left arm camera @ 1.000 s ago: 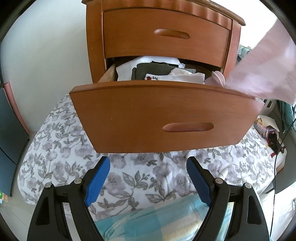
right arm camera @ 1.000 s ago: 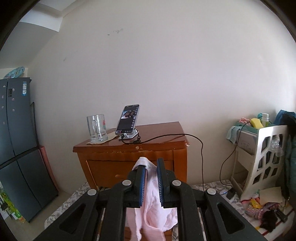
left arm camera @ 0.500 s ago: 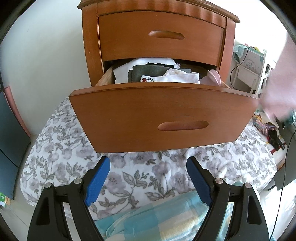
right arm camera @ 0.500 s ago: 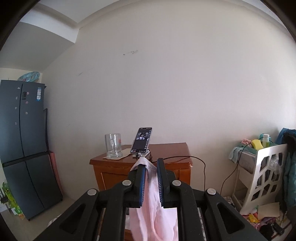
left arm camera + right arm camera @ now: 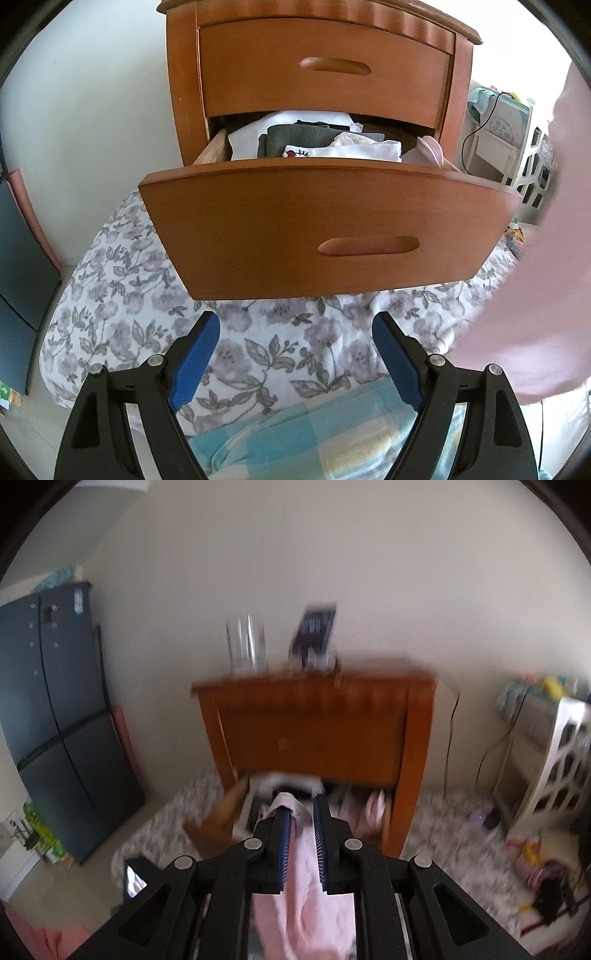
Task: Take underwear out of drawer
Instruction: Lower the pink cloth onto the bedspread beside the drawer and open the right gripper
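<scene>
The wooden nightstand (image 5: 325,85) has its lower drawer (image 5: 332,229) pulled out, with folded white and grey clothes (image 5: 325,144) and a pink piece (image 5: 430,149) inside. My left gripper (image 5: 295,321) stays below the drawer front, open, with nothing between its blue pads. My right gripper (image 5: 301,806) is shut on pink underwear (image 5: 295,886), which hangs down from the pads in front of the nightstand (image 5: 314,731). That same pink underwear (image 5: 535,295) fills the right edge of the left wrist view. The right wrist view is blurred by motion.
Floral bedding (image 5: 129,295) and a checked blue cloth (image 5: 314,435) lie under the drawer. A glass mug (image 5: 245,646) and a phone (image 5: 314,631) stand on the nightstand top. A dark fridge (image 5: 48,720) is at the left, a white rack (image 5: 554,768) at the right.
My right gripper has dropped and tipped down towards the open drawer, still holding the pink underwear. The cloth now hangs lower at the right of the left wrist view. The left gripper has kept still.
</scene>
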